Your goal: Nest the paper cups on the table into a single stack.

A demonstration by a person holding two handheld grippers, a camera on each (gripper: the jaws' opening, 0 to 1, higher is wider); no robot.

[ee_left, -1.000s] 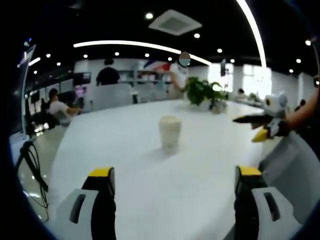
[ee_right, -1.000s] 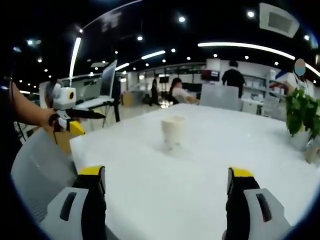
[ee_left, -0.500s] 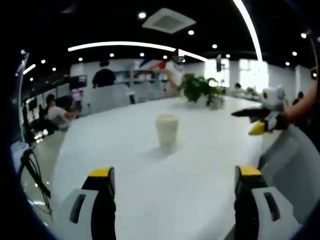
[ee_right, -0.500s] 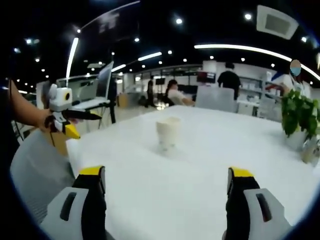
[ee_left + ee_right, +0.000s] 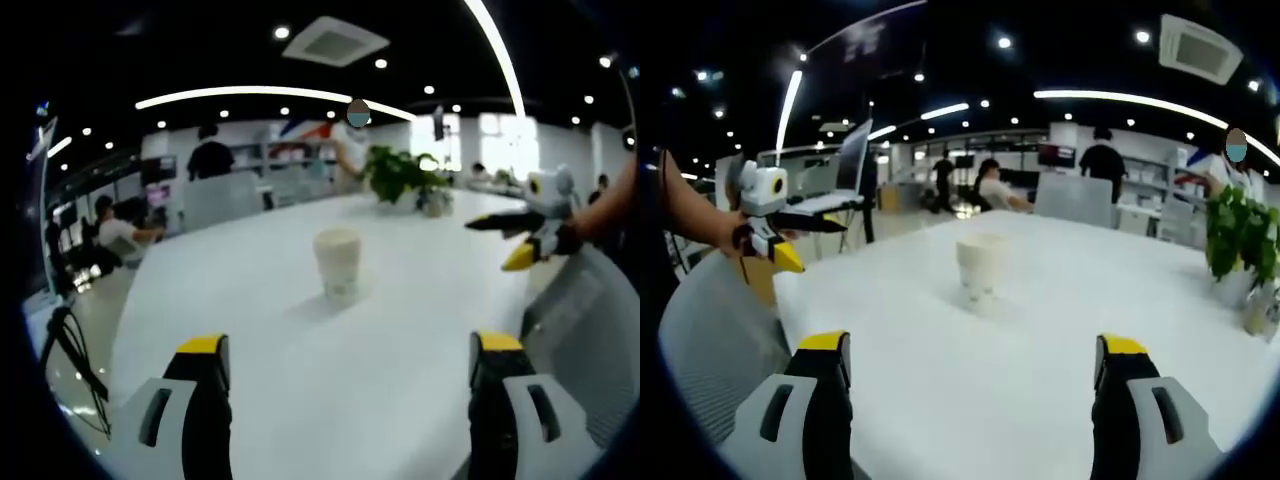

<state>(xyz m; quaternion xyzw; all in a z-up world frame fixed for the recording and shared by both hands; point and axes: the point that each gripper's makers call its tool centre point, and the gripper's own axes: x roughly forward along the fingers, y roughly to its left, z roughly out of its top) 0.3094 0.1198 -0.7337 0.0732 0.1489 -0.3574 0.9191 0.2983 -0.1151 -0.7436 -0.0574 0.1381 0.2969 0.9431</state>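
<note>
White paper cups (image 5: pixel 338 264) stood upright as one stack near the middle of the counter (image 5: pixel 300 370), at 12 o'clock from both cameras. In the right gripper view the stack (image 5: pixel 981 268) appeared the same way, free of contact. The left hand-held gripper (image 5: pixel 347 370) had its jaws spread wide with nothing between them; the right hand-held gripper (image 5: pixel 975 365) was likewise spread and unloaded. Each tool was held back over the near counter edge, well apart from the stack, which suggested a withdrawn posture with nesting judged complete. A potted plant (image 5: pixel 400 177) sat beyond, at 1 o'clock from the stack
</note>
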